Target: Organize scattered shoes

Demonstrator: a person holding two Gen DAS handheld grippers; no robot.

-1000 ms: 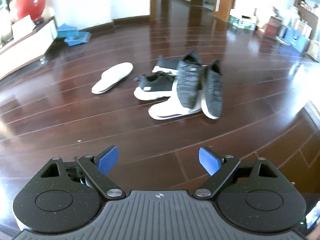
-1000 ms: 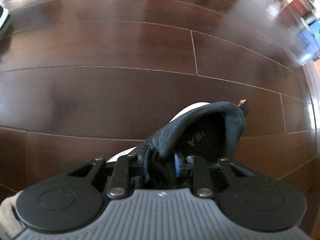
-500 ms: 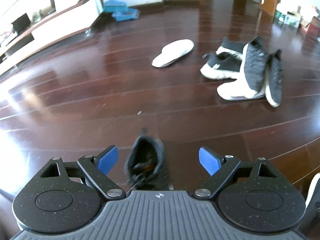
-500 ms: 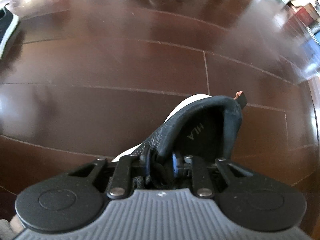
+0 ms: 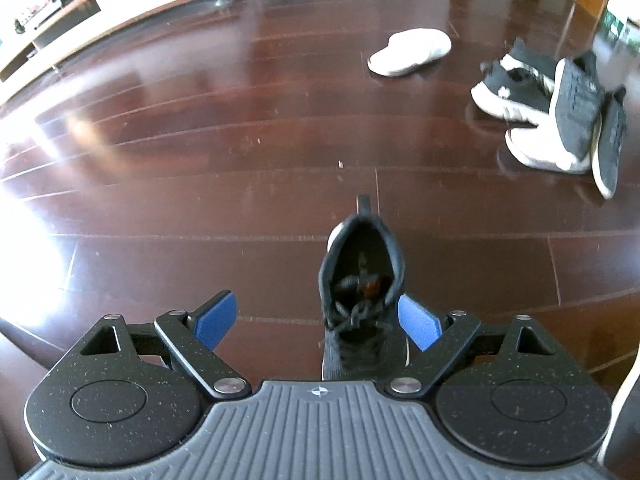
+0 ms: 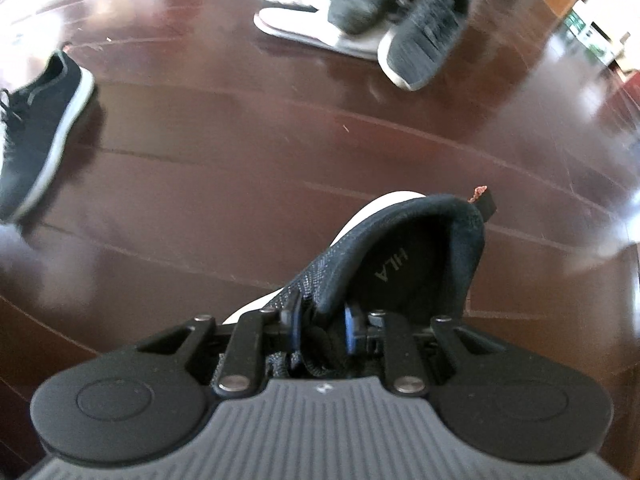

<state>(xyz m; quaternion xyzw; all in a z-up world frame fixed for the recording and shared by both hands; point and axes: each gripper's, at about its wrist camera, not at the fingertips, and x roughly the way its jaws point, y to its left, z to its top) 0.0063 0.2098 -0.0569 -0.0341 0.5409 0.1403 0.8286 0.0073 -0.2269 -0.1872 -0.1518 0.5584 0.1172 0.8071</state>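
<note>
The dark wood floor (image 5: 240,184) is the biggest thing here, and all the shoes sit on it; a long white cabinet (image 5: 120,8) runs along the far left, and its top is cut off by the edge of the picture. A pile of shoes (image 5: 560,120) lies far to the right, grey ones and black ones on white soles, leaning on each other; it looks blurry, so I cannot tell how many there are. A white slipper (image 5: 408,56) lies by itself near the pile. A black shoe with laces (image 5: 362,300) stands on the floor between my left fingers; my left gripper (image 5: 316,320) is spread wide and does not touch it; the toe is hidden under me. My right gripper (image 6: 320,324) pinches a second black shoe (image 6: 400,264) tight by its tongue and laces, with the heel up and away from me; my fingers hide the front of it. Inside it I see only dark lining with letters.
</note>
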